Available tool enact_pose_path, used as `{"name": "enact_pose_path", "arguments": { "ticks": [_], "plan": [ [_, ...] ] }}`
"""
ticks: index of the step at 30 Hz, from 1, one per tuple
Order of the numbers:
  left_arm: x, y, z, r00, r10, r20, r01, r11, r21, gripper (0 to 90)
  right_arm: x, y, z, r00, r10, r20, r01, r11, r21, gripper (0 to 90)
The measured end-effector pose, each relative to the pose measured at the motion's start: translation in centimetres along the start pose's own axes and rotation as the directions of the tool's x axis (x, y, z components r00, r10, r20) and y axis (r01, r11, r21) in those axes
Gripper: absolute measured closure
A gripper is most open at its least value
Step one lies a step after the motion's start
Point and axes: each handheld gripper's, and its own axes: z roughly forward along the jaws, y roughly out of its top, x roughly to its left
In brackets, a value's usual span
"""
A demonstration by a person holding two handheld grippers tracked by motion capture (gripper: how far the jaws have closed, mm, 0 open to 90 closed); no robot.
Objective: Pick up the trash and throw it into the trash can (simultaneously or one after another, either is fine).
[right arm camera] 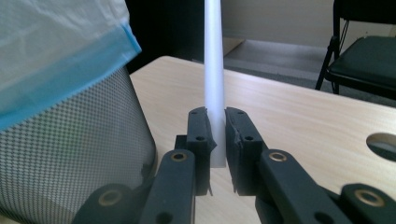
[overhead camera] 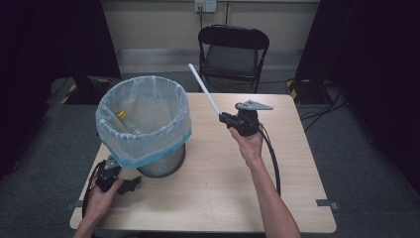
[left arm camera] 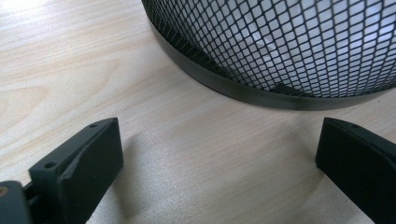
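Observation:
A long white tube (overhead camera: 204, 88) (right arm camera: 215, 70) slants up and to the left above the wooden table (overhead camera: 218, 188). My right gripper (overhead camera: 224, 118) (right arm camera: 217, 128) is shut on its lower end, held in the air over the table's far middle. A mesh waste bin (overhead camera: 161, 166) (right arm camera: 70, 154) lined with a pale bag with a blue edge (overhead camera: 143, 116) stands at the left. My left gripper (overhead camera: 132, 184) (left arm camera: 219, 163) rests on the table at the bin's base, jaws wide open with nothing between them. Small yellow and pale items (overhead camera: 121, 115) lie inside the bag.
A black folding chair (overhead camera: 233, 52) stands behind the table's far edge. A round hole (right arm camera: 383, 144) is cut in the tabletop near the right gripper. Dark curtains flank both sides, and cables lie on the floor at the right.

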Motion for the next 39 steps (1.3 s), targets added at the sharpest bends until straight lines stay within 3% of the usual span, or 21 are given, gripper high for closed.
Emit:
{"name": "enact_pose_path", "arguments": {
  "ticks": [14, 39],
  "plan": [
    [0.0, 0.0, 0.0, 1.0000, 0.003, 0.000, -0.003, 1.0000, 0.002, 0.3, 0.4, 2.7, -0.8, 0.9995, -0.015, -0.028, 0.014, 0.999, -0.041, 81.0],
    [0.0, 0.0, 0.0, 1.0000, 0.003, 0.000, -0.003, 1.0000, 0.002, 0.3, 1.5, 4.9, -1.7, 0.9973, -0.039, -0.062, 0.031, 0.992, -0.119, 80.6]
  ]
}}
